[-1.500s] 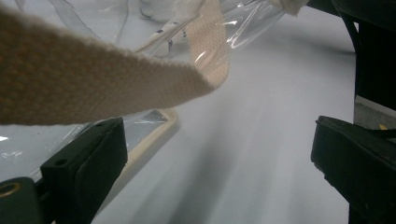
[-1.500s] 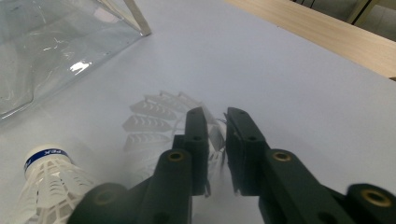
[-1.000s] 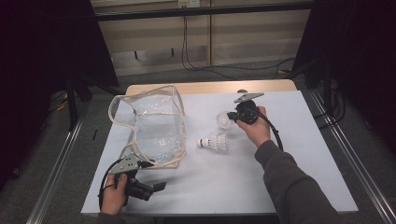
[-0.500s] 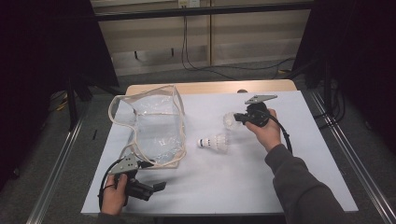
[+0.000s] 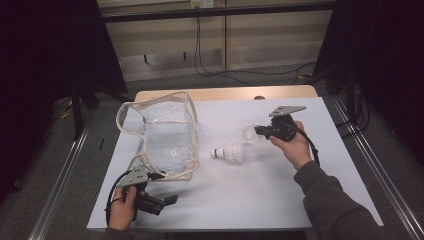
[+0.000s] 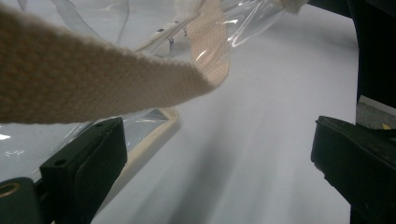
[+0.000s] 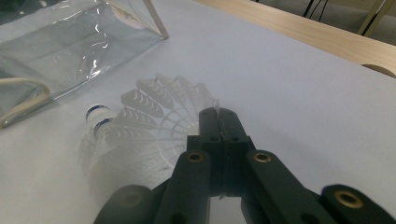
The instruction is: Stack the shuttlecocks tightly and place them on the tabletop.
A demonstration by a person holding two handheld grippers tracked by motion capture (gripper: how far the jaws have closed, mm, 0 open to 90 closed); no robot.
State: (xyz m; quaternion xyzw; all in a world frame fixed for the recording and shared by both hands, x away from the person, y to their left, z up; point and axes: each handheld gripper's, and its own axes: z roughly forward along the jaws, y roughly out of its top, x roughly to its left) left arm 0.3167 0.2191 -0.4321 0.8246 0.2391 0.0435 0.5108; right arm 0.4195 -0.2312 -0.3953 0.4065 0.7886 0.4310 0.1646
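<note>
**Right gripper has a shuttlecock by the skirt rim, bag waiting**

Near edge: left gripper sits low on the table, just beside the near corner of the clear bag. Jaws spread wide, nothing pinched. In the left gripper view the bag's webbing strap crosses above them, not between the pads

Mid table: second shuttlecock lies on its side right of the bag, cork toward the bag, untouched

Further out: right gripper holds the held shuttlecock off the table, well apart from the bag mouth. Right gripper view: jaws pressed together on a thin sliver of skirt rim, the rest of the skirt fans out ahead

Handling, my read:
- near weightless, so little squeeze is needed
- skirt is thin plastic lattice: springy, and it deforms or cracks if clamped hard
- the rim grip is shallow and could slip or pivot on a quick swing
- the cork end is the stiff part and the safer place to pinch
- bag film is soft and floppy, so the mouth likely wants holding open by strap or rim
</note>
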